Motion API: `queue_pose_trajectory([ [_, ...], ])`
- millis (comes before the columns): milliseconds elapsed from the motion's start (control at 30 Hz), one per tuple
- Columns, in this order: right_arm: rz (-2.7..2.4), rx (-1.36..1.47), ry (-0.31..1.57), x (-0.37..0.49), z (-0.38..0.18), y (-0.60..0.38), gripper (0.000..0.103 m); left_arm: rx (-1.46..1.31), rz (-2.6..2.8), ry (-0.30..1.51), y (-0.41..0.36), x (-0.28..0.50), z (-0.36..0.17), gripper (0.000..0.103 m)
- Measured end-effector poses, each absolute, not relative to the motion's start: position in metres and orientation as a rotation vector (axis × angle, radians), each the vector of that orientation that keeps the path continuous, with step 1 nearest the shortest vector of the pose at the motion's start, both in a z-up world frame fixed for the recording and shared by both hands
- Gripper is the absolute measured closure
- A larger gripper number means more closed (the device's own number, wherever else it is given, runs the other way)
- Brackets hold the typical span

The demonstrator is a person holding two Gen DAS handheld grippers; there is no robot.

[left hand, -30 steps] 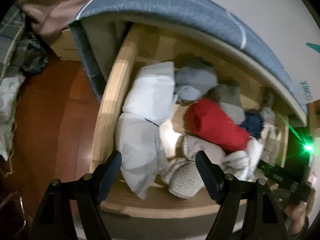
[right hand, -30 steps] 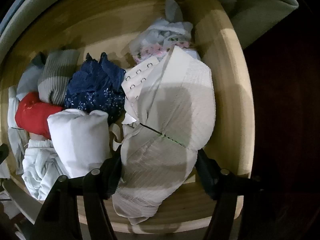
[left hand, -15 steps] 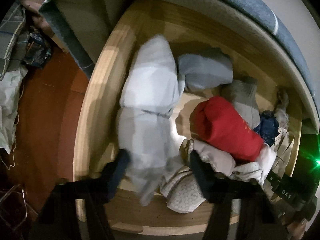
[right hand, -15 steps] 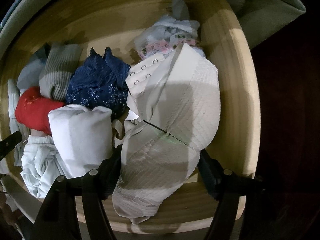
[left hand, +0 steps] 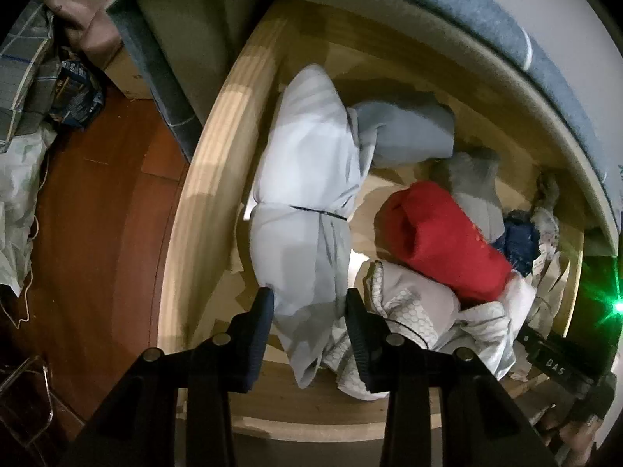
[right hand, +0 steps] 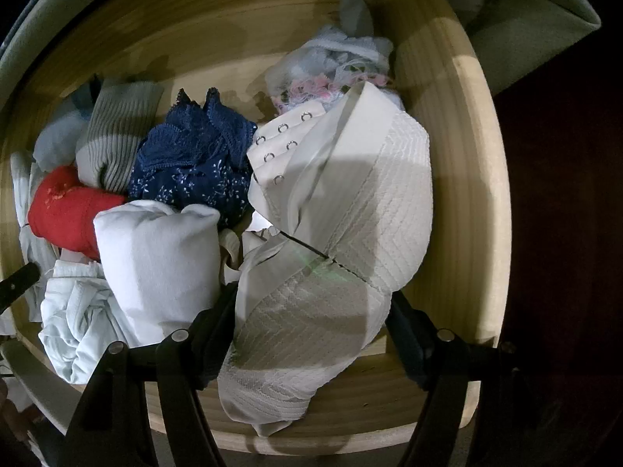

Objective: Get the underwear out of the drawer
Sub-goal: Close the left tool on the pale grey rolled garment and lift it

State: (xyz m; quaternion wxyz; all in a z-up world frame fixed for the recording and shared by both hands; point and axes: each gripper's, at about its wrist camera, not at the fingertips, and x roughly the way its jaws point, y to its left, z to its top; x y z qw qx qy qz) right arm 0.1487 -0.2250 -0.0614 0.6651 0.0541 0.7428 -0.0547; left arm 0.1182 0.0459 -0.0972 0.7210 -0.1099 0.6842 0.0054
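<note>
Two tools over the drawer (left hand: 202, 179): my left tool (left hand: 309, 311), jaws just closing, pinches the pale blue underwear (left hand: 307, 194) for lifting; my right tool (right hand: 311, 311) clamps the cream bra (right hand: 350, 210) at its cup

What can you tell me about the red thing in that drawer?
The red roll is a soft, plain knit garment rolled into a fat tube, with faint orange stitching near one end. It lies on its side in the wooden drawer, wedged among other clothes: a grey ribbed roll behind, navy lace beside it, a white roll in front. Neither gripper touches it.
</note>
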Motion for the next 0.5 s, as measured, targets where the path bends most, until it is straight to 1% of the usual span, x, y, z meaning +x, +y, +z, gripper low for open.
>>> queue_pose_trajectory([
  [67,-0.123,0.123,1.676,0.148,-0.061,-0.225,0.032,-0.252,0.012,1.506,0.045,0.120,-0.095,0.060],
  [100,-0.123,0.123,1.676,0.148,-0.061,-0.226,0.032,-0.247,0.020,1.496,0.045,0.122,-0.094,0.056],
  [200,-0.123,0.123,1.676,0.148,-0.061,-0.226,0.032,-0.250,0.050,1.475,0.046,0.127,-0.093,0.048],
  [333,-0.123,0.123,1.675,0.148,-0.061,-0.226,0.031,-0.295,0.088,1.486,0.048,0.137,-0.100,0.045],
  [400,-0.124,0.124,1.675,0.147,-0.061,-0.226,0.031,-0.280,0.122,1.486,0.045,0.142,-0.104,0.042],
  [500,-0.124,0.123,1.674,0.147,-0.061,-0.226,0.031,-0.242,0.151,1.473,0.041,0.148,-0.106,0.041],
])
